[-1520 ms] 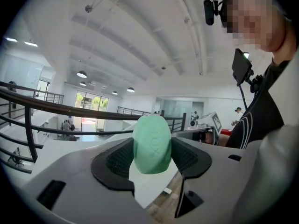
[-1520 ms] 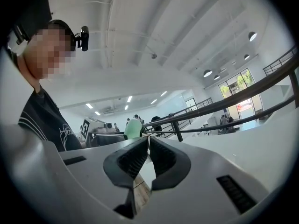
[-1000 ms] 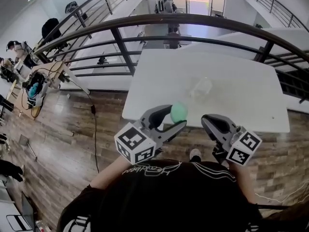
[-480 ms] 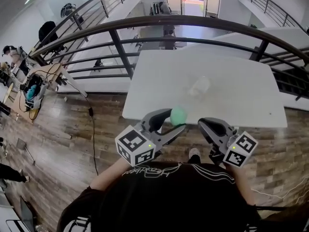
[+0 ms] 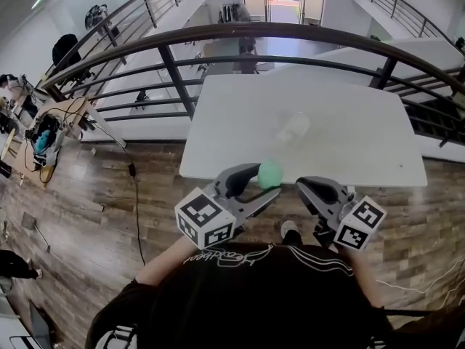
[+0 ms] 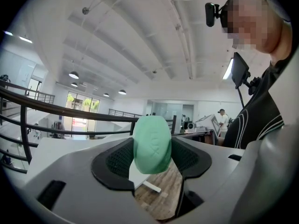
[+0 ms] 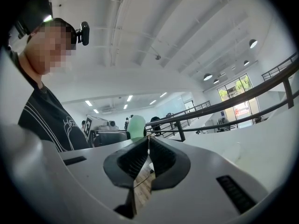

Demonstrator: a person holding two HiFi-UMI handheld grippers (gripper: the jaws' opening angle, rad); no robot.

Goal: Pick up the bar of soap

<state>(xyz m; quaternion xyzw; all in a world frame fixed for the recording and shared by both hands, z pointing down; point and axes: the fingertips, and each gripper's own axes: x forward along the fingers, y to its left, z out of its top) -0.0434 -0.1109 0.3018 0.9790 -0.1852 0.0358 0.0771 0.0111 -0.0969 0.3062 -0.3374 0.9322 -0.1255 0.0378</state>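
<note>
A pale green oval bar of soap (image 5: 269,173) is clamped between the jaws of my left gripper (image 5: 263,179), held in the air just off the near edge of the white table (image 5: 349,140). In the left gripper view the soap (image 6: 152,143) stands on edge between the two dark pads. My right gripper (image 5: 311,187) hovers to the right of it at about the same height, jaws pressed together with nothing in them (image 7: 147,149). In the right gripper view the soap (image 7: 137,125) shows beyond the jaw tips.
A clear plastic dish (image 5: 294,128) lies near the middle of the table. A dark metal railing (image 5: 218,35) curves behind the table. Wooden floor (image 5: 109,202) lies below and to the left, with a cluttered desk (image 5: 51,126) far left.
Both grippers have kept their hold and stance. The view has drifted slightly, and the table and railing sit a little lower and nearer in frame than before.
</note>
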